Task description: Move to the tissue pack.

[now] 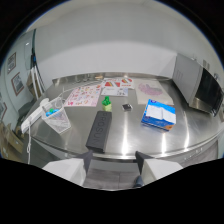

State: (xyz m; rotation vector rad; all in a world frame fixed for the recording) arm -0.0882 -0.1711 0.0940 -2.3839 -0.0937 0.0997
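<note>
Two dark fingers (87, 159) stood apart at the near table edge, the gripper (115, 159) open wide with nothing held and bare metal between them. The table (125, 135) was brushed steel, shiny, with soft streaked reflections and a rounded front edge.

Landmark: the black box (99, 130), a long, flat, matte slab with faint lettering on top, lying lengthwise just ahead of the fingers.

The tissue pack (159, 115) lay right of the box and well apart from it, ahead of the right finger. It was a soft rectangular pack, blue wrapper with a large white panel on top, corners slightly rounded, set at a slant to the table edge.

Beyond the box sat a small green toy (106, 103), lumpy in shape. Right of the toy, a small dark square (127, 107) lay flat. Left of the box stood a clear plastic cup (57, 117), tilted walls, something blue inside. Farther beyond the box lay flat printed sheets (84, 95), pink and red patterned. Far right of the box, past the pack, stood a dark boxy appliance (197, 85) with a glossy front.
</note>
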